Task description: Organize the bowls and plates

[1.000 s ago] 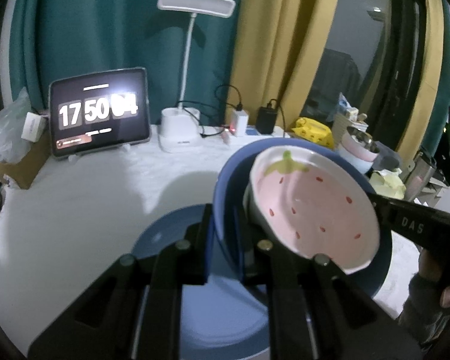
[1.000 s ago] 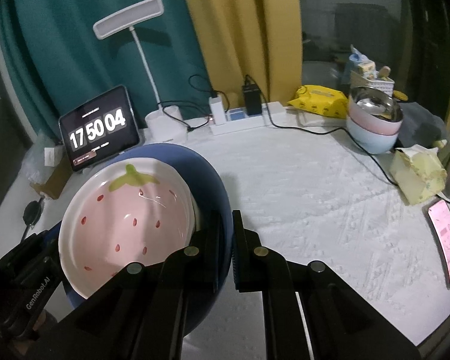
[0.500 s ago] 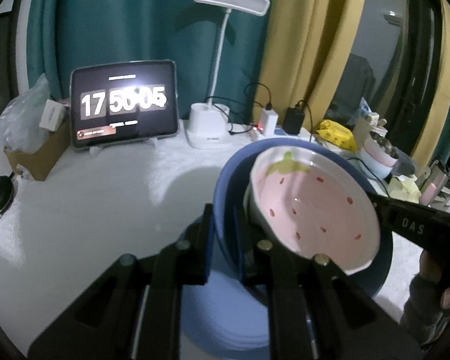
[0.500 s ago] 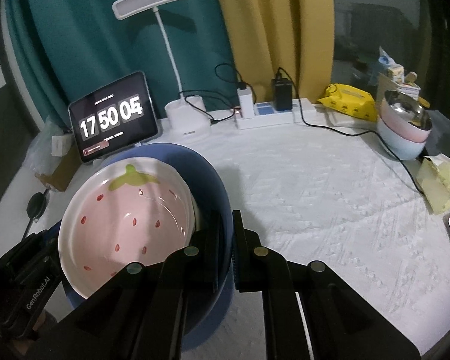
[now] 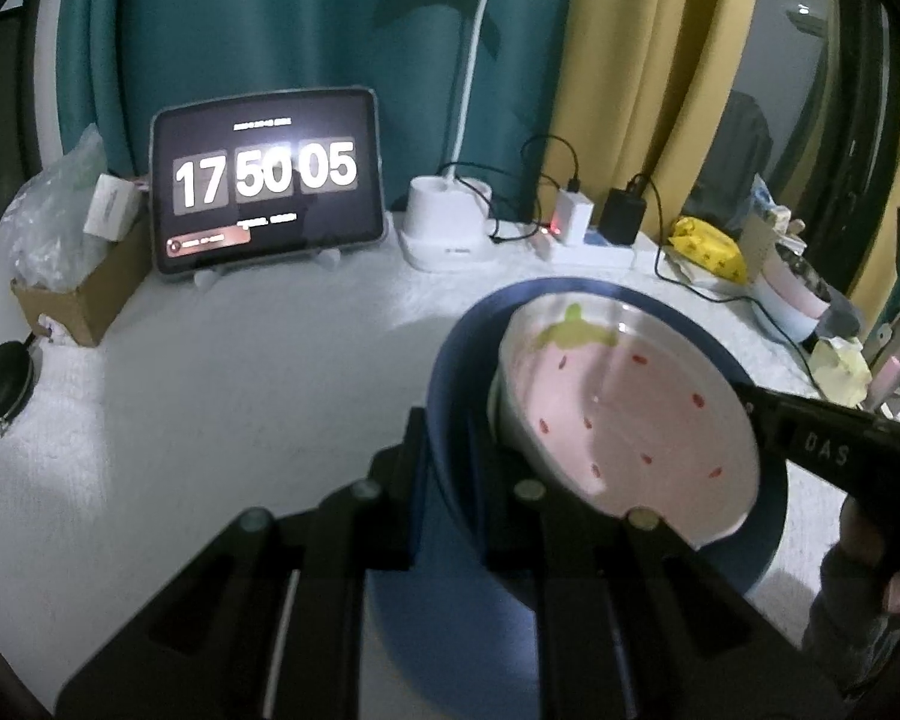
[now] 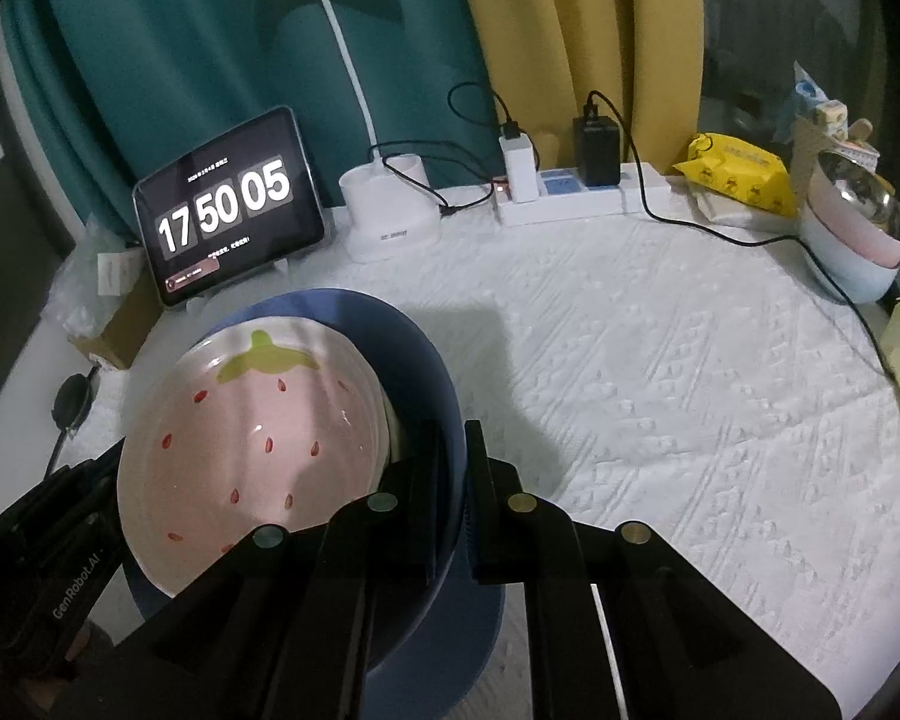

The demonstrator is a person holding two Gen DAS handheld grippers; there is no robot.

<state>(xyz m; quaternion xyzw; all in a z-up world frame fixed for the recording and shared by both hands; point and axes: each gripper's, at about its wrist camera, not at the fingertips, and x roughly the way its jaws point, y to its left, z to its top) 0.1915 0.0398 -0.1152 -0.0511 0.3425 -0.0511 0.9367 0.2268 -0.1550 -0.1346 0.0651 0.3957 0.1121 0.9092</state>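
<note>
Both grippers, left (image 5: 450, 450) and right (image 6: 453, 480), clench the blue bowl's (image 6: 414, 348) rim, strawberry bowl (image 6: 252, 438) nested inside, above a blue plate (image 6: 480, 612); setting down remains

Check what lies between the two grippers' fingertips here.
The blue bowl, gripped at opposite rims by the left gripper and right gripper, with the strawberry-pattern dish nested inside it. Both wrist views show this.

The strawberry bowl (image 6: 252, 444) is pale pink with red seed marks and a green leaf cap, rimmed white. The bowl (image 6: 420, 354) around it is dark blue. The worktop (image 6: 660, 372) cloth is white, embossed. Teal and mustard curtains hang at the upper frame.
</note>
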